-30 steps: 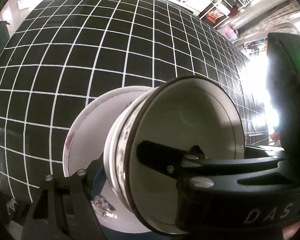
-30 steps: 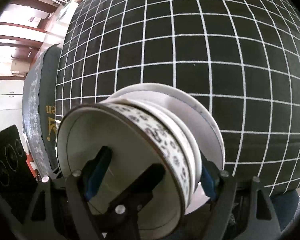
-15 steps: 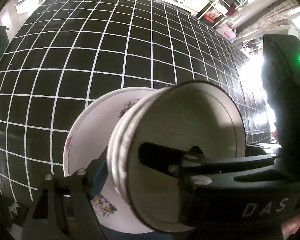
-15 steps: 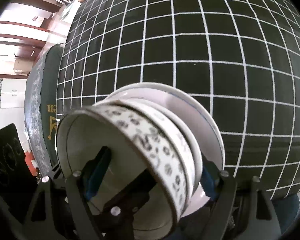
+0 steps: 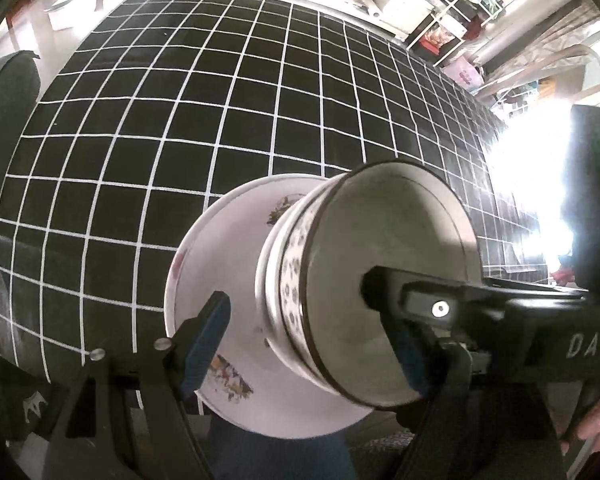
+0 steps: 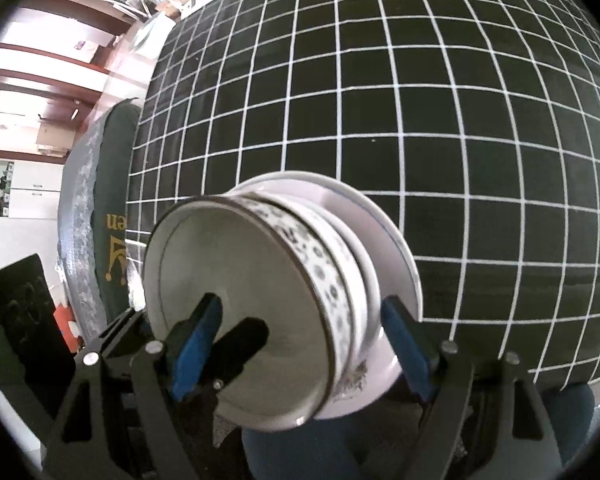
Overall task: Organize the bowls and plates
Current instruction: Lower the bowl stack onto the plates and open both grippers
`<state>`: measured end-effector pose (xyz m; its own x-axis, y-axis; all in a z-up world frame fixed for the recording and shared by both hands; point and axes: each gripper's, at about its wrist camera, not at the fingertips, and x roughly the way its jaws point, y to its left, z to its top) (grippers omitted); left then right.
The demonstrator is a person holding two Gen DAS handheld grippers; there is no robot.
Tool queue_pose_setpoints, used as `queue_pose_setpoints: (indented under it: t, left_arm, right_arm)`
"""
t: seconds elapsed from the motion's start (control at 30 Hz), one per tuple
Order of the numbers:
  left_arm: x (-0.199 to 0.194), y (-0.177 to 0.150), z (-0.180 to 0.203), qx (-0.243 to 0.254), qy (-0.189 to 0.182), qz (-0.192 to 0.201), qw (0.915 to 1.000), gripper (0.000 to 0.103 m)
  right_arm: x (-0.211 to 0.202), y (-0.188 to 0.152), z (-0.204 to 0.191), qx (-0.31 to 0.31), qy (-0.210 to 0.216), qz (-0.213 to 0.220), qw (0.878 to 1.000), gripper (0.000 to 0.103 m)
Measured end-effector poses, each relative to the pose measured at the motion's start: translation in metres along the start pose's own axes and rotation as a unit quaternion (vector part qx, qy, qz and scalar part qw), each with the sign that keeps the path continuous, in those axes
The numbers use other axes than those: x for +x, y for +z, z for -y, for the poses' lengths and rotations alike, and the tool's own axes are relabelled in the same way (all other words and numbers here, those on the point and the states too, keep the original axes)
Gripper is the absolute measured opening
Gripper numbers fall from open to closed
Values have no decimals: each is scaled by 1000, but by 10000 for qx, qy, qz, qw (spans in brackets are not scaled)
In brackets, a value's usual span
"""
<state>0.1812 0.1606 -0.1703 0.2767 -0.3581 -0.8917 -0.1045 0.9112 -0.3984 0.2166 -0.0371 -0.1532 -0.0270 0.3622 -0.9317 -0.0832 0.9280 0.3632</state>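
While both grippers reach in from opposite sides, a stack of dishes sits between them near the front edge of a black surface marked with a white grid. At the bottom lies a wide white plate with small flower prints. On it rest nested bowls, the top one a white bowl with a dark rim and a grey patterned band.

The left gripper has its blue-padded fingers spread wide, one over the plate, the other inside the top bowl. The right gripper mirrors this from the other side, its fingers also wide, one inside the bowl, one beyond the bowl wall above the plate. Whether any pad presses the china is unclear; small gaps seem to show.

Judging by this, the stacking step looks nearly complete, or the stack is about to be moved. A next move would need both grippers to act evenly, since the nested bowls could slide on the smooth plate.
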Motion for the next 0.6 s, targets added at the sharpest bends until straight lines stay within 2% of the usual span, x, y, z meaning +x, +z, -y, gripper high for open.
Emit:
queue_pose_setpoints:
  t: [0.3,0.6]
  left_arm:
    - [-32,-9,18,69,144,311,9994,75]
    - [-82,-36,56,452,428,981,9932,75]
  right_arm:
    - [-38,-15,6,18,-21,372,9993,84]
    - [-70,-45,12,-6,-95,773,9970,84]
